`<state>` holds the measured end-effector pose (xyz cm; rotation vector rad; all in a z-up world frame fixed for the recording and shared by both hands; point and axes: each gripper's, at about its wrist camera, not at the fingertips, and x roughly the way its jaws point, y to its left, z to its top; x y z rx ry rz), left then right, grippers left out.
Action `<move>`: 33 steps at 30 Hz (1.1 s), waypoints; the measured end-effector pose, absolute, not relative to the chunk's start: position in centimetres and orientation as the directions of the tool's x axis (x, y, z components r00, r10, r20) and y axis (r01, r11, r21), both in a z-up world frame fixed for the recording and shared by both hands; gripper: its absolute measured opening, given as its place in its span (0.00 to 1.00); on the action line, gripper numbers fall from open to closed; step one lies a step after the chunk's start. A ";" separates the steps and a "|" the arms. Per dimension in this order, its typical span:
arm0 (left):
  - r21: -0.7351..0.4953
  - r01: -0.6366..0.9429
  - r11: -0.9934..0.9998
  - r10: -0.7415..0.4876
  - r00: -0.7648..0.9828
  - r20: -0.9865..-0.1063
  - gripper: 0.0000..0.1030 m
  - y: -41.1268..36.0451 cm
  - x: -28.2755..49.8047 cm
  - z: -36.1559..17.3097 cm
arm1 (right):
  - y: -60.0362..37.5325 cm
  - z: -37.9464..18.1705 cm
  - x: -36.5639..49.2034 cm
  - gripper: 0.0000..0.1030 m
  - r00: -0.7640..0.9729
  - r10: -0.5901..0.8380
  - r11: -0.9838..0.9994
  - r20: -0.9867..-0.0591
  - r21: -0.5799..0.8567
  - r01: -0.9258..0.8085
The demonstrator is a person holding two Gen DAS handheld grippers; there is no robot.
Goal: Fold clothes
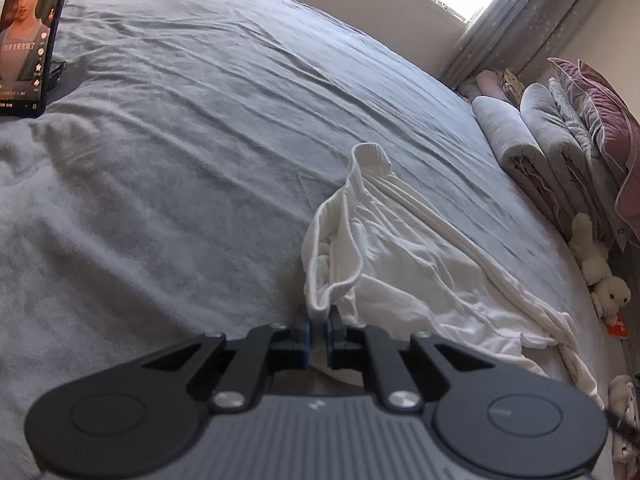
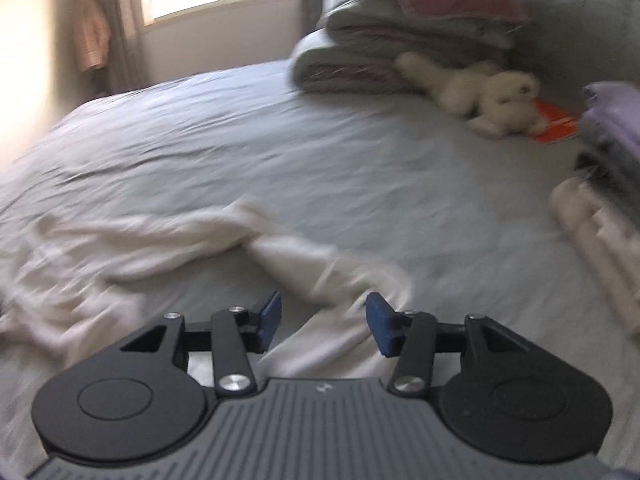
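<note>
A white garment (image 1: 400, 264) lies crumpled on the grey bed sheet (image 1: 180, 140), stretching from a ribbed collar toward the right. My left gripper (image 1: 320, 330) is shut on a fold of its ribbed edge, which stands up between the blue pads. In the right wrist view the same white garment (image 2: 132, 248) spreads blurred across the sheet, with a twisted part running under my right gripper (image 2: 323, 320). That gripper is open, its blue pads (image 2: 269, 316) apart, and cloth lies below the gap without being pinched.
A phone screen (image 1: 26, 36) stands at the far left. Folded grey blankets (image 1: 532, 140) and a pink pillow (image 1: 604, 120) line the headboard side. A white plush rabbit (image 2: 492, 96) and orange card (image 2: 556, 120) lie near folded clothes (image 2: 612, 152).
</note>
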<state>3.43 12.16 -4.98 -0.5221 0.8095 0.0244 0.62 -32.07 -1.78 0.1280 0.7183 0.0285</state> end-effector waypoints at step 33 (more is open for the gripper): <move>-0.548 -0.326 0.771 -0.224 0.666 -0.711 0.05 18.2 0.7 -4.5 | -40.0 -0.9 0.4 0.10 0.671 -0.291 0.949 -0.682 -0.116 0.294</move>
